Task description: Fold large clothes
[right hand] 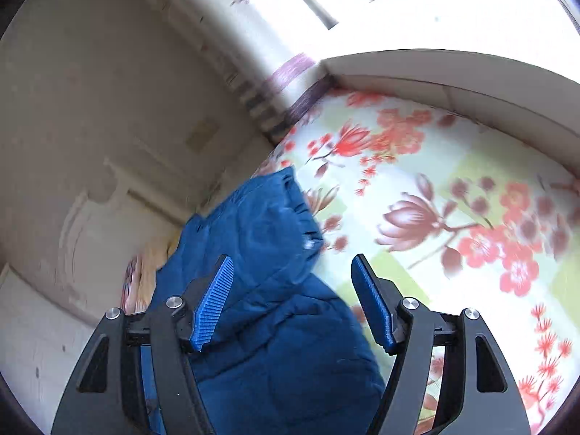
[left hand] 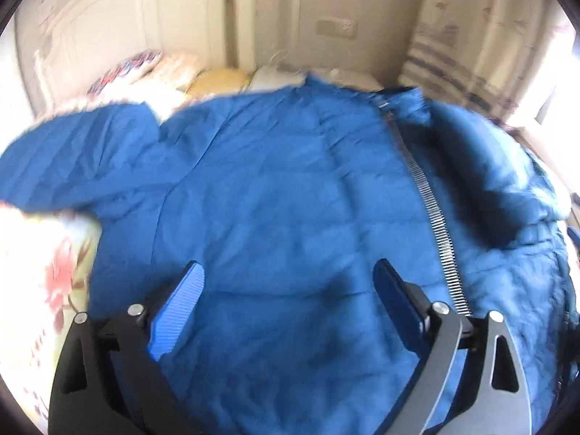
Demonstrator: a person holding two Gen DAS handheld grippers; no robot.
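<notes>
A large blue padded jacket (left hand: pixel 275 181) lies spread on the bed, its silver zipper (left hand: pixel 436 224) running down the right side and one sleeve (left hand: pixel 72 152) reaching out to the left. My left gripper (left hand: pixel 288 264) hovers over the jacket's lower front, open, with nothing pinched between its blue pads. In the right wrist view a sleeve of the jacket (right hand: pixel 261 253) with a gathered cuff (right hand: pixel 301 203) lies on the sheet. My right gripper (right hand: pixel 293 258) stands open over it, and its pads do not press the cloth.
The bed has a floral sheet (right hand: pixel 453 217) with red and pink blossoms. Pillows (left hand: pixel 174 69) and a white headboard (left hand: pixel 108 18) are at the far end. A striped curtain (left hand: pixel 471 43) hangs at the right, and a pale ledge (right hand: pixel 471 79) borders the bed.
</notes>
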